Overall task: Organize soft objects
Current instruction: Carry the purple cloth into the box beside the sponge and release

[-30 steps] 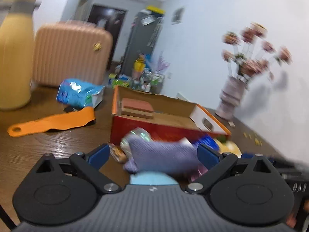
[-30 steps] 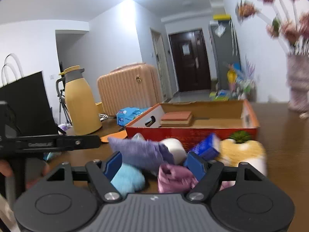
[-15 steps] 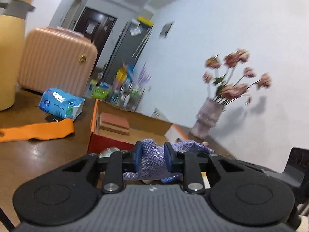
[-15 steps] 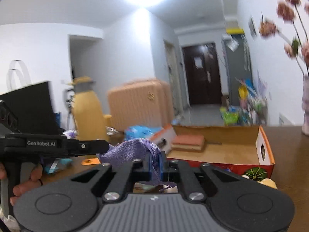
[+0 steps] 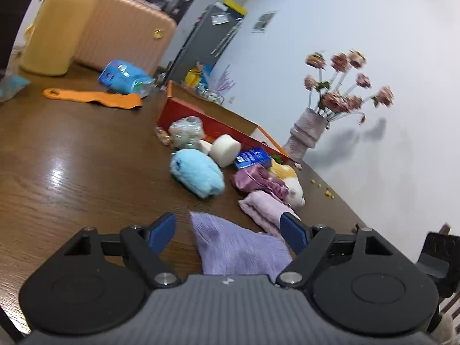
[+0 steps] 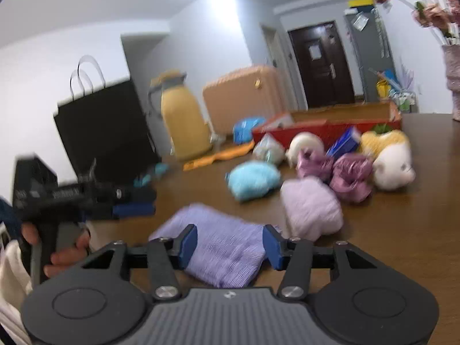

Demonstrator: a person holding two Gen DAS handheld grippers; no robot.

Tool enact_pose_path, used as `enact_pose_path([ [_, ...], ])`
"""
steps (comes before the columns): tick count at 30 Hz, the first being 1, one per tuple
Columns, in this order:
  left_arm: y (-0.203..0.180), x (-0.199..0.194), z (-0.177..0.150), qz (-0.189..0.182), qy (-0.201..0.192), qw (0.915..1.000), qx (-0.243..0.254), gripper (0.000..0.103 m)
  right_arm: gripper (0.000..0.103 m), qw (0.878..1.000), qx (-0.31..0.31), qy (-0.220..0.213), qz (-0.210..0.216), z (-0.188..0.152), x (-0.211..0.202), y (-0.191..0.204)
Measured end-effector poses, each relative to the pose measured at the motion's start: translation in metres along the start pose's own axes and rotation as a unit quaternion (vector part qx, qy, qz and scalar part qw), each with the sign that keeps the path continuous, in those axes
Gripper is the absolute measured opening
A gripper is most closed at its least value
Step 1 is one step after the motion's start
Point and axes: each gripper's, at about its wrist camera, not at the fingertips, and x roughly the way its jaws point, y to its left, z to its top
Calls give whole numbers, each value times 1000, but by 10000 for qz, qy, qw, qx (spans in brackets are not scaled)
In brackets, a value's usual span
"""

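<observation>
Our lilac cloth [image 5: 238, 248] lies flat on the bench [image 5: 72, 155], low in both views and between the spread fingers of each claw. It looks light, limp and ribbed, so we judge it will sag and fold when lifted; an edge or a bunched fold near its middle seems the best hold. Our left claw [image 5: 228, 231] is released, jaws wide, with the cloth just ahead at 12 o'clock. Our right claw [image 6: 230, 244] is likewise released, its pads either side of the cloth without pinching it. At 1 o'clock in the right view sit a pale pink roll [image 6: 312, 208], purple bundles [image 6: 339, 172] and a blue plush [image 6: 253, 179], with the red box [image 6: 330, 128] beyond.
</observation>
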Motion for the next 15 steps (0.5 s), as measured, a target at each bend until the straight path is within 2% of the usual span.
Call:
enact_pose_path([
  [2,2,9,0,69,149,9998,-60,78,54,9994,297,-84,-154,8,4,-6],
  [5,-4,16,-10,23,296,9995,65,63,53,9989,357,21,-302,3,30,-3],
  [7,-4,20,-15,-87,405,9991,102,52,53,9984,87,107,-542,-4,47,8],
  [8,-4,22,-17,-79,450,9989,111,36,54,9972,-117,153,-727,-6,57,14],
  [9,-2,23,-19,-47,505,9986,122,28,54,9946,-406,234,-929,-9,64,21],
  [12,1,22,-21,-57,543,9984,132,24,49,9876,-957,405,-1173,-18,80,33],
  [14,1,21,-21,-104,561,9982,159,22,42,9888,-797,495,-1161,-22,85,29],
  [15,1,22,-22,-101,573,9982,173,22,36,9884,-835,465,-1179,-23,84,29],
])
